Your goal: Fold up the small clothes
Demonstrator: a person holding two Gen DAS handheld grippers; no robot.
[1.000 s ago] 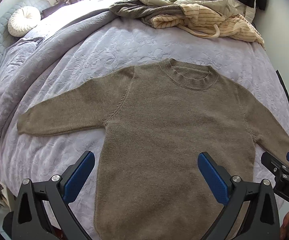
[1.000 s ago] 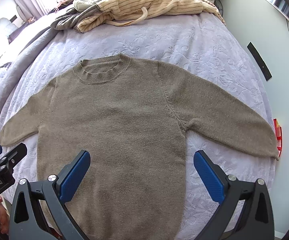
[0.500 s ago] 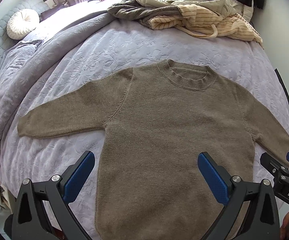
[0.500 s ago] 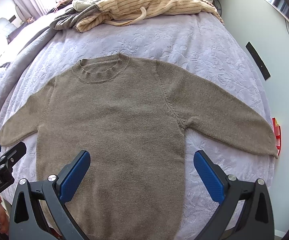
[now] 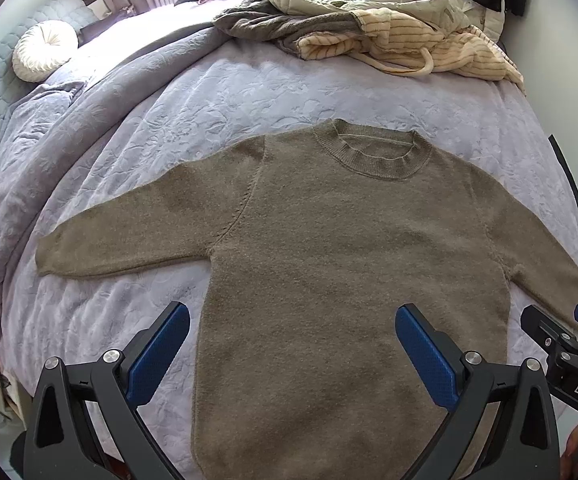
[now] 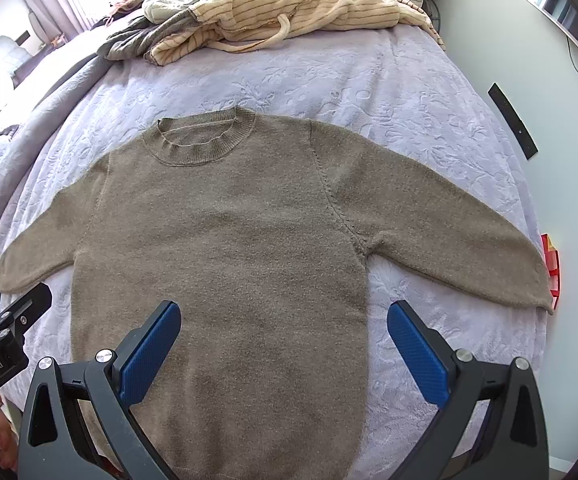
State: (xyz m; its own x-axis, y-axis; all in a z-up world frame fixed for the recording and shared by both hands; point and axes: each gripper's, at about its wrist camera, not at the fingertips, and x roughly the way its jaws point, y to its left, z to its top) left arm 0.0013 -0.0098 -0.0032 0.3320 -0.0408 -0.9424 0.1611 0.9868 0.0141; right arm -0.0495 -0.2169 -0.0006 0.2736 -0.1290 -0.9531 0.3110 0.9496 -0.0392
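Note:
A small olive-brown knit sweater (image 5: 329,248) lies flat and face up on the lilac bedspread, collar away from me, both sleeves spread out; it also shows in the right wrist view (image 6: 229,240). My left gripper (image 5: 293,344) is open and empty, held above the sweater's lower left part. My right gripper (image 6: 285,340) is open and empty above the lower right part of the body. The right gripper's tip shows at the right edge of the left wrist view (image 5: 565,344). The left gripper's tip shows at the left edge of the right wrist view (image 6: 5,320).
A pile of other clothes (image 5: 377,32) lies at the far end of the bed (image 5: 169,120), also seen in the right wrist view (image 6: 269,20). A round white cushion (image 5: 45,52) sits far left. A wall (image 6: 549,80) runs along the bed's right side.
Both grippers have shifted slightly, so the sweater sits a touch lower and nearer in view. Both stay open. The sweater has not moved.

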